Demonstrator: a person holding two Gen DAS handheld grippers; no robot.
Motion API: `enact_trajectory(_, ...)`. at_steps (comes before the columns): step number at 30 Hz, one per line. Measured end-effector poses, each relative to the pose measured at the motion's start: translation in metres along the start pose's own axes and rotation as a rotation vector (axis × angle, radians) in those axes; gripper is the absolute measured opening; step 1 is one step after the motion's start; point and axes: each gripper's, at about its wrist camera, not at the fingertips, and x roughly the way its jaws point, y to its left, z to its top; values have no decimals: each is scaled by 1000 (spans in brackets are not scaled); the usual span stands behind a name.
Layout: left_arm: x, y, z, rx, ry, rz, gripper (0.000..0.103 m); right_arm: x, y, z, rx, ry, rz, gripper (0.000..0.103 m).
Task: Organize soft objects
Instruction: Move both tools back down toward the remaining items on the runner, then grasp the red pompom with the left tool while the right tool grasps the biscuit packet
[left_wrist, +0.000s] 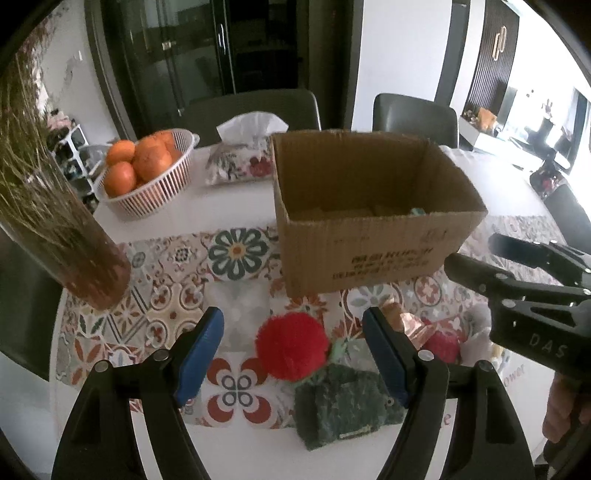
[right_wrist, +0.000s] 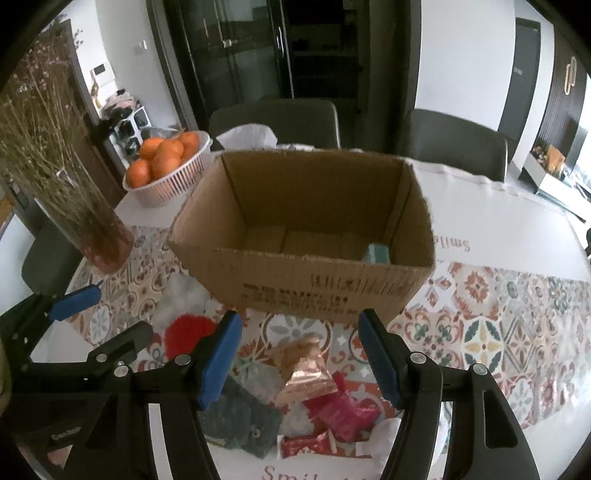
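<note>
An open cardboard box stands on the patterned table runner; a small teal item lies in its right corner. In front of it lies a pile: a red pompom, a dark green knitted piece, a copper foil wrapper, and red packets. My left gripper is open, low over the pompom and green piece. My right gripper is open above the foil wrapper and also shows in the left wrist view.
A glass vase of dried grass stands at the left. A white basket of oranges and a floral tissue pouch sit behind. A clear plastic bag lies left of the pile. Chairs stand behind the table.
</note>
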Motion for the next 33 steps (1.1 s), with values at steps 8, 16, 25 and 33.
enact_trajectory(8,23,3,-11,-10,64,-12,77,29,1,-12,10,81,14,67)
enact_trajectory(16,53,8,-20,-41,143,-62,77,60,-2,-22,26,158,23,67)
enact_trajectory(25,87,8,-26,-54,213,-75,77,96,-8,-30,59,248,35,67)
enact_trajectory(33,114,8,-31,-70,273,-85,77,123,-11,-38,68,300,24,67)
